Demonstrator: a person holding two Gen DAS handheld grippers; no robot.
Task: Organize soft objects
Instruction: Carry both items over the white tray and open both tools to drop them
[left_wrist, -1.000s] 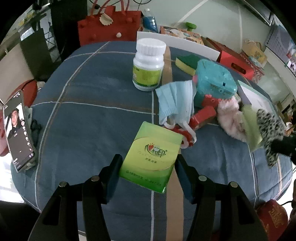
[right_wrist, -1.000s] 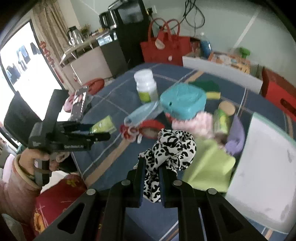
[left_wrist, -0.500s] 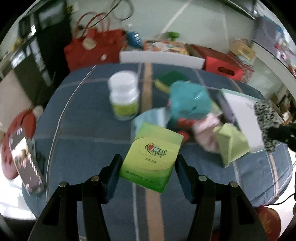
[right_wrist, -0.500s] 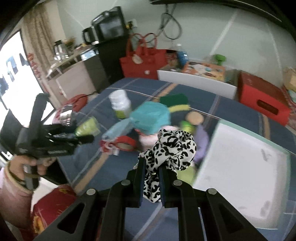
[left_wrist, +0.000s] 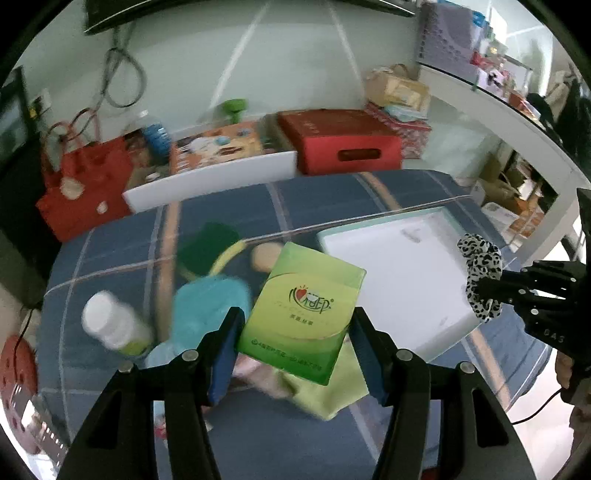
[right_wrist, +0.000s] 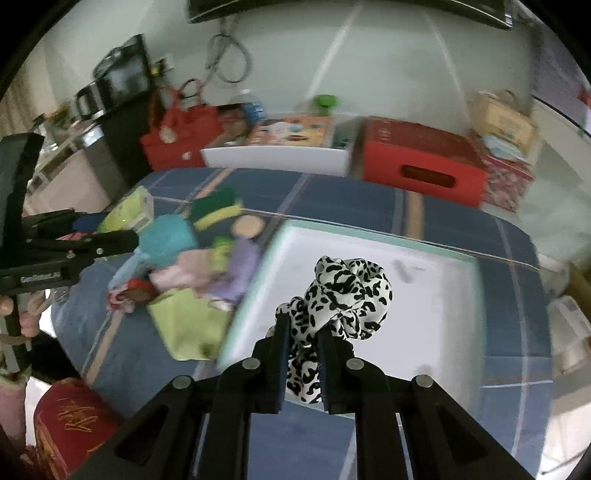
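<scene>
Both grippers carry soft items toward the white tray (right_wrist: 436, 258)

Lifted off the table since a second ago, left gripper (left_wrist: 293, 334) clamps the green tissue pack (left_wrist: 304, 310); right gripper (right_wrist: 301, 363) pinches the leopard scrunchie (right_wrist: 340, 295), tray now just ahead.

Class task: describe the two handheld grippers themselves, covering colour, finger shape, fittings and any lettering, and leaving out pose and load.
Both are matte black. The left gripper has two angular fingers with blue inner pads, silver round screws on the links, and white lettering on its side in the right wrist view. The right gripper matches: black fingers, dark blue pads, silver screws. A thin black cable hangs below it in the left wrist view.
</scene>
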